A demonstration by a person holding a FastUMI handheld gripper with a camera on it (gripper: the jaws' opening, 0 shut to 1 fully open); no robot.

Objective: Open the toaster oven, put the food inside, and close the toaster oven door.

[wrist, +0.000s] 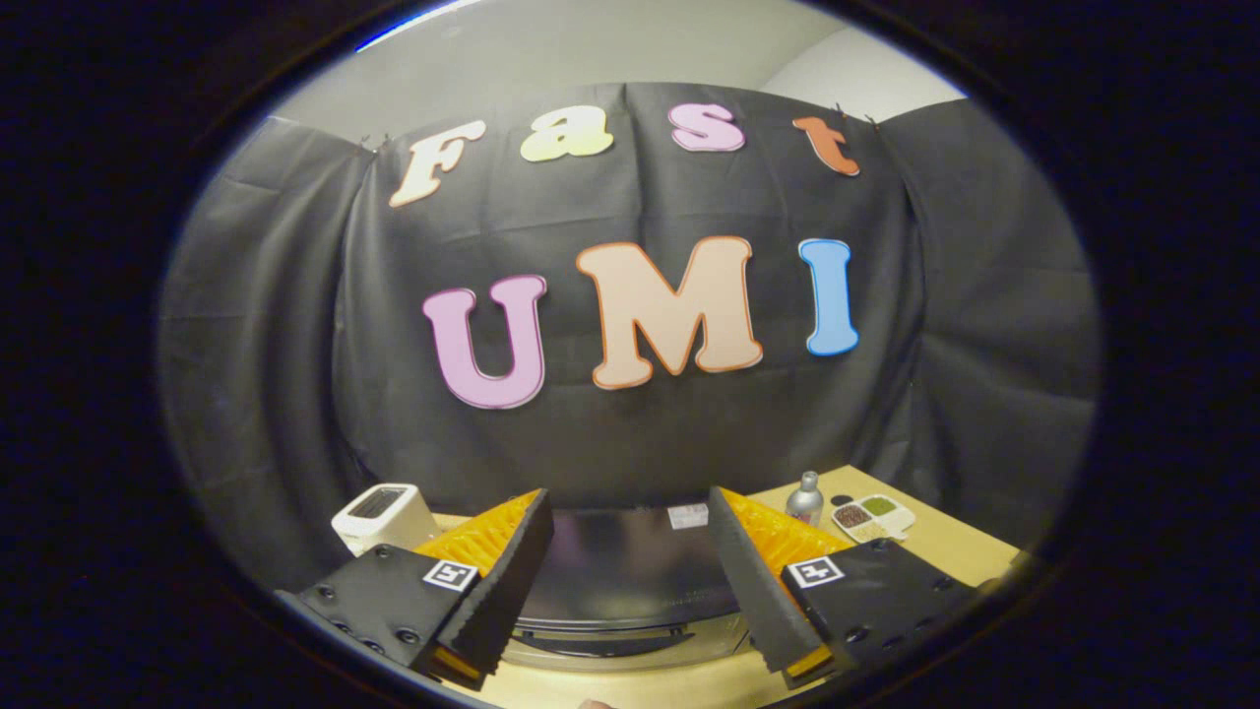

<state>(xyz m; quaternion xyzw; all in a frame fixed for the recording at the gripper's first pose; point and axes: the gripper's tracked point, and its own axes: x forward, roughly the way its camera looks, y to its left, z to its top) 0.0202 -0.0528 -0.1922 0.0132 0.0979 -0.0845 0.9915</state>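
With the fingers [630, 581] held apart above the toaster oven [630, 581], the door-opening step is judged pending, its handle [600, 642] to be reached next.

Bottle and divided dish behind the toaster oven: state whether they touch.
Apart. The gripper view shows bare table between the bottle and the divided dish; gripper open.

tool [630, 591]: jaws apart | ribbed inner faces | square marker tags | screws
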